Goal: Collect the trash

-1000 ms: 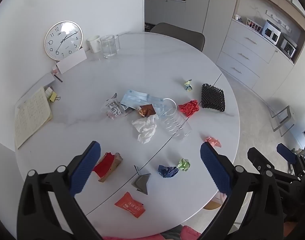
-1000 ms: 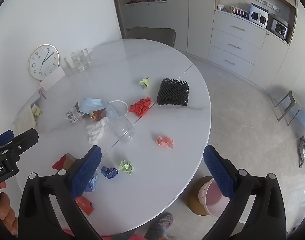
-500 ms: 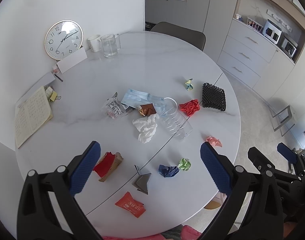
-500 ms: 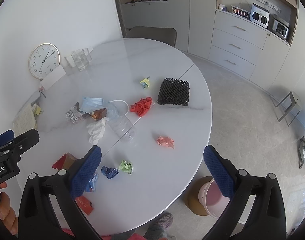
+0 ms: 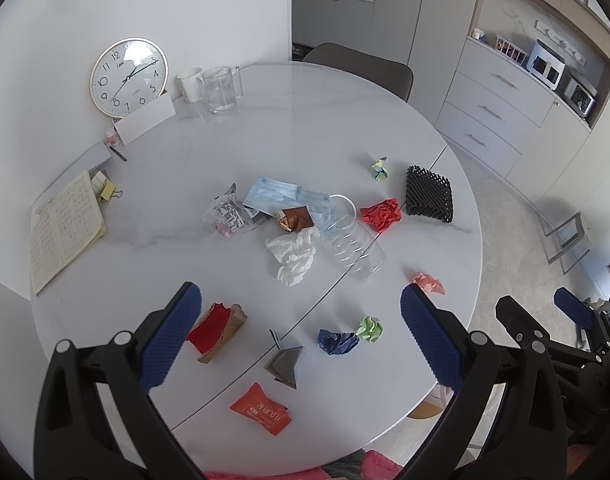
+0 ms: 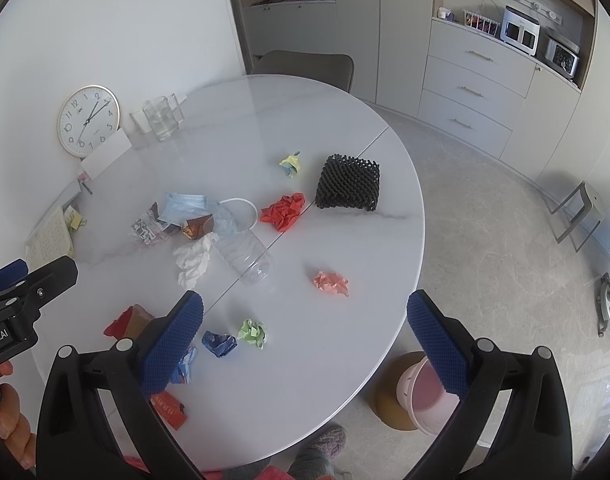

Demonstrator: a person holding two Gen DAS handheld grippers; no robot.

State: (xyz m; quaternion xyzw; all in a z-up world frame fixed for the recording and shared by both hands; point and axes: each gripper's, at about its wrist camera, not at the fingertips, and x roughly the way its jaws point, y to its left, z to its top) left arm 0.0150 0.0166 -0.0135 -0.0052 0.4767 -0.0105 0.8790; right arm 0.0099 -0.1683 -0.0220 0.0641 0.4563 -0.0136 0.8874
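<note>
Litter lies scattered over the round white worktop, none of it collected. I hold both claws high above the near edge. Against the views half a second and a second ago almost nothing has shifted: every scrap lies where it was and both claws hover as before, so I judge the task to be at its start, with the first pick not yet chosen.

Left claw: jaws spread wide, holding nothing. Framed between its fingers are the grey folded card, the blue paper ball and the green paper ball; the red packet lies nearest the rim.

Right claw: jaws equally wide, empty. The pink paper ball lies alone ahead of it, well apart from the central heap of face mask, white tissue and clear plastic bottle.

Pink bin stands on the floor just beyond the worktop's near right rim, apparently the drop point. The worktop's right side is mostly bare, giving free descent; the clock, glass mug and notebook keep to the far left, clear of the litter.
</note>
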